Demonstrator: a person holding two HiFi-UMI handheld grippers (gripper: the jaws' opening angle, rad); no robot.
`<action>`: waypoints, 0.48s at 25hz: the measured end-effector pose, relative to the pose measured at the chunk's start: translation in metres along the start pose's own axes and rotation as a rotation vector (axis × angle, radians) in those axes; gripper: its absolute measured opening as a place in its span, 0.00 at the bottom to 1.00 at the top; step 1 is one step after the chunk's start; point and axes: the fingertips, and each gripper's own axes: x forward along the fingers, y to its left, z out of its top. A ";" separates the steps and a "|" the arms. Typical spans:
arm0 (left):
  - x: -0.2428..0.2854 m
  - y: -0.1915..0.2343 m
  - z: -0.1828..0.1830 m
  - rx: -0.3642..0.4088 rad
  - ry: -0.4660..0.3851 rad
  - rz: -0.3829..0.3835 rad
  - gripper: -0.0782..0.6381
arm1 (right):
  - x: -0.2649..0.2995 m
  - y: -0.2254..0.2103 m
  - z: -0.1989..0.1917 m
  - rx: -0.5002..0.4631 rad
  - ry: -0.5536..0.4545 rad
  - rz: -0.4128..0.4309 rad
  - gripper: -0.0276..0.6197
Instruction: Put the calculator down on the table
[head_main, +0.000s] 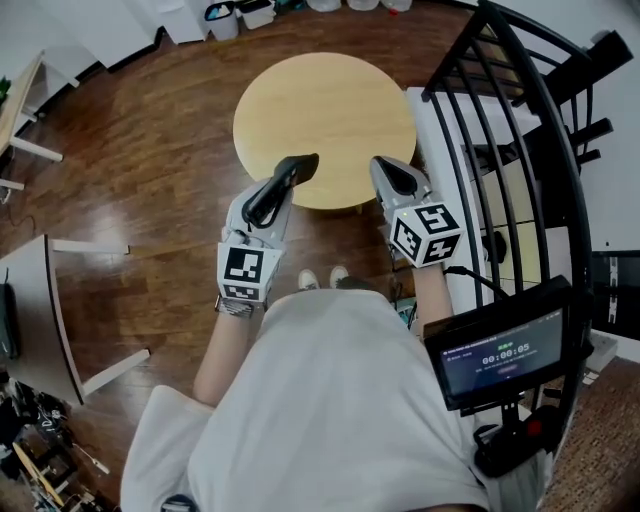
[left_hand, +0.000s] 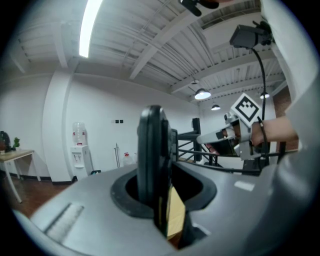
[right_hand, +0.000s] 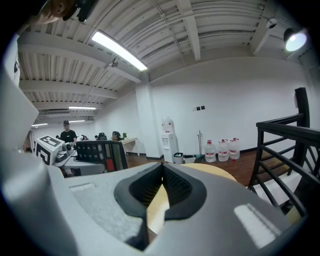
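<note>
My left gripper (head_main: 268, 208) is shut on a black calculator (head_main: 298, 170), which sticks out forward over the near edge of the round wooden table (head_main: 325, 110). In the left gripper view the calculator (left_hand: 152, 150) stands edge-on between the jaws. The right gripper view shows its keypad face (right_hand: 95, 152) off to the left. My right gripper (head_main: 385, 172) hovers beside it at the table's near right edge, its jaws shut (right_hand: 162, 167) with nothing between them. The tabletop (right_hand: 210, 172) lies just beyond both grippers and is bare.
A black stair railing (head_main: 520, 120) runs close along the table's right side. A small monitor (head_main: 500, 355) hangs at the lower right. A white desk (head_main: 40, 300) stands to the left; a water dispenser (right_hand: 167, 140) and bottles (right_hand: 220, 149) line the far wall.
</note>
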 end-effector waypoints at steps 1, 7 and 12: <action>-0.001 0.003 0.002 0.002 -0.004 -0.004 0.27 | 0.002 0.003 0.003 -0.011 -0.004 -0.001 0.05; 0.009 0.025 0.016 0.172 0.008 0.032 0.27 | 0.014 0.012 0.026 -0.087 -0.035 -0.005 0.05; 0.022 0.044 0.024 0.285 0.041 0.072 0.27 | 0.021 0.007 0.035 -0.132 -0.039 -0.018 0.05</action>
